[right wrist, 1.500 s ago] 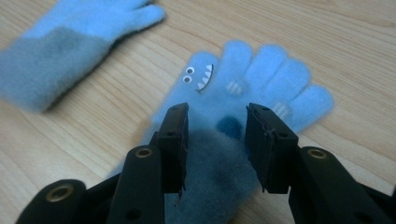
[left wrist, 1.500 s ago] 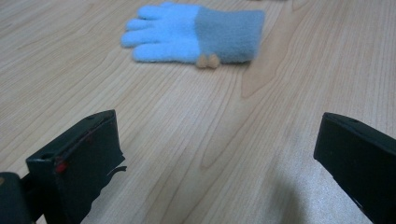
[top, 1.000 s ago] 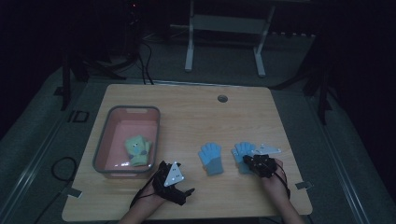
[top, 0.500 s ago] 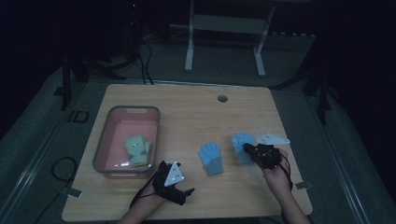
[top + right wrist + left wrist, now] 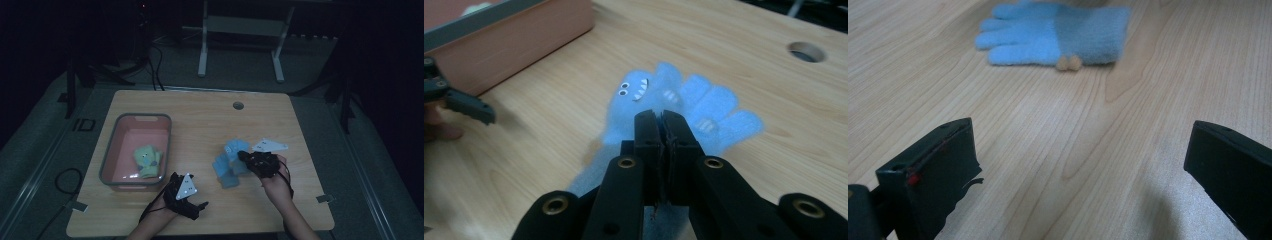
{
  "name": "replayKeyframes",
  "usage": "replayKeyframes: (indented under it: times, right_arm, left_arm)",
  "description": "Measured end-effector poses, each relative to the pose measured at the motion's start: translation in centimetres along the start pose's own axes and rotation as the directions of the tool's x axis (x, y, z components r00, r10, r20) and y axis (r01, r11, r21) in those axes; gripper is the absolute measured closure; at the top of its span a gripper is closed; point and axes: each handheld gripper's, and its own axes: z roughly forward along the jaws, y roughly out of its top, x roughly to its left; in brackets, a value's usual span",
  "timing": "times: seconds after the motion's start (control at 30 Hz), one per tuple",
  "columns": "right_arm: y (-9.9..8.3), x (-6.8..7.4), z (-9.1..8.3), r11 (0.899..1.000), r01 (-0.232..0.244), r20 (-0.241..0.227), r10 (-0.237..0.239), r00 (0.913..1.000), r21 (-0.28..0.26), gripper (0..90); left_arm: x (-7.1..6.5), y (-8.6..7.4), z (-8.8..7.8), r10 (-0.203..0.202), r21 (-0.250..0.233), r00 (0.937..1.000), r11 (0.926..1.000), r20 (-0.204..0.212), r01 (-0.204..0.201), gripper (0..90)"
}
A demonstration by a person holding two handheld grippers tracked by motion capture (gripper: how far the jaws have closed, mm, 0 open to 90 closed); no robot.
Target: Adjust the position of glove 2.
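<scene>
High view: right tongs (image 5: 245, 159) lifted blue glove (image 5: 235, 151), carried toward second glove (image 5: 223, 171).

Dim high view, brighter gripper views (edges blurred)

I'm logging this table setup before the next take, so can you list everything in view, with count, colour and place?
Blue glove held: one, light blue with a small face on it, lifted off the table's right part, pinched in the right tool.
Blue glove lying: one, light blue, flat on the table's middle.
Bin: one, pink with a grey rim, table's left part.
Green glove: one, pale green, inside the bin.
Table: one, light wood, with a round hole near its far edge.
Metal frame: one, pale, on the floor beyond the table.
Left tool: black, open, near the table's front edge.
Right tool: black, shut on the held glove.
</scene>
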Motion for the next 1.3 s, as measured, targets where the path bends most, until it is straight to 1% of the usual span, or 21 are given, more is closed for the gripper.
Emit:
replayKeyframes:
  times: [0.13, 0.2, 0.3, 0.37, 0.4, 0.57, 0.7, 0.77, 0.83, 1.03, 1.1, 1.23, 1.3]
  right_arm:
    - [0.1, 1.2, 1.0, 1.0, 0.021, -0.027, -0.02, 0.9994, 0.012, 86.6]
    - [0.1, 1.5, 1.3, 1.0, 0.02, -0.047, -0.019, 0.9987, 0.016, 86.6]
    - [-0.1, 1.8, 1.8, 0.999, 0.026, -0.062, -0.024, 0.9978, 0.029, 86.5]
    - [-0.4, 2.0, 2.1, 0.998, 0.039, -0.066, -0.036, 0.9972, 0.043, 86.5]
    - [-0.6, 2.1, 2.3, 0.998, 0.04, -0.069, -0.037, 0.997, 0.054, 86.5]
    - [-1.5, 2.1, 3.0, 0.997, 0.022, -0.084, -0.016, 0.9964, 0.074, 86.4]
    - [-2.1, 2.3, 3.6, 0.995, 0.023, -0.089, -0.015, 0.9959, 0.095, 86.4]
    - [-2.4, 2.3, 4.0, 0.995, 0.02, -0.096, -0.011, 0.9953, 0.102, 86.3]
    - [-2.7, 2.3, 4.3, 0.993, 0.026, -0.091, -0.016, 0.9957, 0.114, 86.1]
    - [-3.5, 2.0, 5.3, 0.989, 0.015, -0.097, -0.001, 0.9952, 0.148, 84.9]
    - [-3.7, 1.9, 5.6, 0.988, 0.007, -0.098, 0.008, 0.9952, 0.154, 84.3]
    - [-4.1, 2.0, 5.9, 0.986, 0.011, -0.1, 0.006, 0.995, 0.165, 83.3]
    - [-4.3, 1.9, 6.1, 0.986, 0.0, -0.103, 0.017, 0.9946, 0.167, 82.8]
  left_arm:
    - [0.0, 0.0, 0.0, 0.001, 0.001, 1.0, 1.0, 0.0, -0.001, 1.0]
    - [0.0, 0.0, 0.0, 0.003, 0.002, 1.0, 1.0, 0.0, -0.003, 1.0]
    - [0.0, 0.0, 0.0, 0.004, 0.003, 1.0, 1.0, 0.0, -0.004, 1.0]
    - [0.0, 0.0, 0.0, 0.003, 0.003, 1.0, 1.0, 0.001, -0.004, 0.9]
    - [0.0, 0.0, 0.0, 0.004, 0.003, 1.0, 1.0, 0.0, -0.004, 1.0]
    - [0.0, 0.0, 0.0, 0.001, 0.001, 1.0, 1.0, 0.001, -0.001, 1.0]
    - [0.0, 0.0, 0.0, 0.001, 0.002, 1.0, 1.0, 0.001, -0.001, 0.9]
    - [-0.1, 0.0, 0.0, 0.002, 0.003, 1.0, 1.0, 0.001, -0.002, 1.0]
    - [-0.1, 0.0, 0.0, 0.003, 0.004, 1.0, 1.0, 0.0, -0.003, 1.0]
    - [0.0, 0.0, 0.0, 0.002, 0.004, 1.0, 1.0, -0.001, -0.002, 0.9]
    - [0.0, 0.0, 0.0, 0.002, 0.002, 1.0, 1.0, 0.0, -0.002, 1.0]
    - [-0.1, 0.0, 0.0, 0.002, 0.003, 1.0, 1.0, 0.002, -0.002, 0.9]
    - [-0.1, 0.0, 0.1, 0.005, 0.005, 1.0, 1.0, -0.003, -0.005, 0.9]
